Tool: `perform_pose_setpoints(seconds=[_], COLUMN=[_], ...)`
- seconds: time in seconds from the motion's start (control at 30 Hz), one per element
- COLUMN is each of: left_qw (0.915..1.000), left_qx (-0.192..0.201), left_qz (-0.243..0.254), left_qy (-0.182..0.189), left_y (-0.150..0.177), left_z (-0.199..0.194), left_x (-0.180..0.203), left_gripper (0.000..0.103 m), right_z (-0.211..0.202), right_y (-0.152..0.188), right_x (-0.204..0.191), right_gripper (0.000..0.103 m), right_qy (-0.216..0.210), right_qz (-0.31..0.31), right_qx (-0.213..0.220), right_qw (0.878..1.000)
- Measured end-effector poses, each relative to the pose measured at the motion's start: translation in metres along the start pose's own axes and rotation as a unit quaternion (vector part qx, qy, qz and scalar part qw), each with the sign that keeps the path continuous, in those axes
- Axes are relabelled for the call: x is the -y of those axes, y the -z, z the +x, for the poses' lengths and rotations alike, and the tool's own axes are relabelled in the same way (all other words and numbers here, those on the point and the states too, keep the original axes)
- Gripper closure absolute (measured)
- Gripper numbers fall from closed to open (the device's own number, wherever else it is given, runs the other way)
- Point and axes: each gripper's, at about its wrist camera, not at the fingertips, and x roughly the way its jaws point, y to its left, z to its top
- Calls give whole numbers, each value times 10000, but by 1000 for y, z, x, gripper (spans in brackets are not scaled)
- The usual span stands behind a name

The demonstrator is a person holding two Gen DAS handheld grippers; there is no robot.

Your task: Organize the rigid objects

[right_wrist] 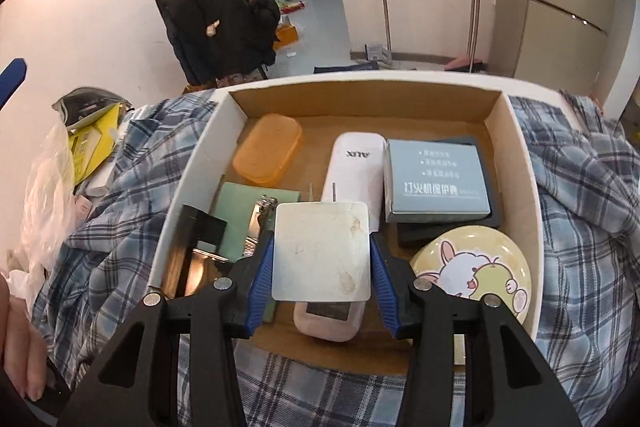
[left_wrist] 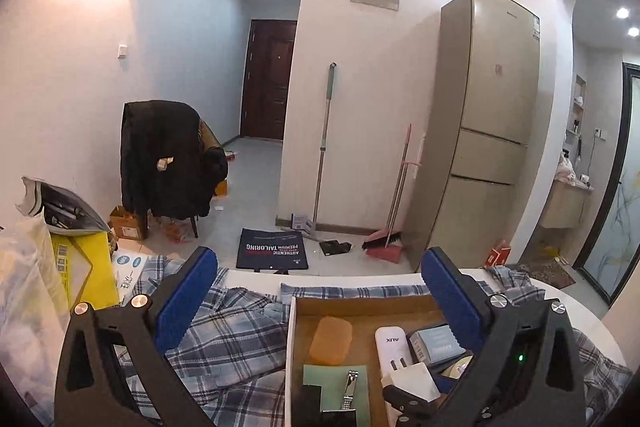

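Note:
A shallow cardboard box (right_wrist: 520,163) sits on a plaid cloth. In it lie an orange soap case (right_wrist: 267,149), a white ALIX device (right_wrist: 356,171), a grey-blue box (right_wrist: 436,183), a round cartoon plate (right_wrist: 474,273), a nail clipper (right_wrist: 260,217) on a green card and a pink device (right_wrist: 326,321). My right gripper (right_wrist: 321,255) is shut on a white plug adapter (right_wrist: 321,251), held above the box. My left gripper (left_wrist: 320,283) is open and empty, above the box's (left_wrist: 290,347) left part. The adapter also shows in the left wrist view (left_wrist: 412,381).
The plaid cloth (right_wrist: 120,219) covers the table. Yellow packaging (left_wrist: 86,267) and plastic bags lie at the left. Beyond the table are a chair with a black coat (left_wrist: 168,163), a fridge (left_wrist: 488,131), a mop and a broom.

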Motion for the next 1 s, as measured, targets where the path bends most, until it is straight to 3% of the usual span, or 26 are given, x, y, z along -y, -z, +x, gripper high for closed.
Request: perform_pose_setpoints(seconds=[0.03, 0.1, 0.17, 0.23, 0.47, 0.53, 0.63, 0.73, 0.83, 1.0], left_qw=[10000, 9999, 9999, 9999, 9978, 9970, 9948, 9947, 9934, 9893], left_qx=[-26, -87, -37, 109, 635, 745, 935, 775, 921, 1325], left_qz=[-32, -91, -88, -37, -92, -45, -41, -96, -37, 191], left_qy=[5, 56, 73, 59, 141, 195, 393, 670, 682, 581], left_y=[0, 1, -3, -7, -25, -31, -38, -42, -38, -29], left_z=[1, 3, -1, -9, -48, -63, -92, -110, -131, -167], left_x=[0, -1, 0, 2, 3, 5, 8, 10, 15, 22], left_gripper=[0, 0, 0, 0, 0, 0, 0, 0, 0, 0], right_z=[-2, -12, -28, -45, -144, -166, -194, -216, -239, -273], right_y=[-1, -4, -9, -16, -28, -27, -17, -3, 11, 41], right_x=[2, 5, 7, 9, 30, 31, 31, 26, 15, -1], right_gripper=[53, 34, 27, 27, 26, 21, 10, 1, 1, 1], right_qy=[-55, -63, 232, 555, 917, 1048, 1115, 1162, 1281, 1008], right_qz=[73, 175, 146, 36, 242, 141, 94, -28, -273, -501], right_qx=[34, 210, 450, 584, 1840, 2102, 2464, 2835, 3236, 3709], right_qw=[10000, 9996, 9986, 9967, 9783, 9719, 9627, 9519, 9371, 9218])
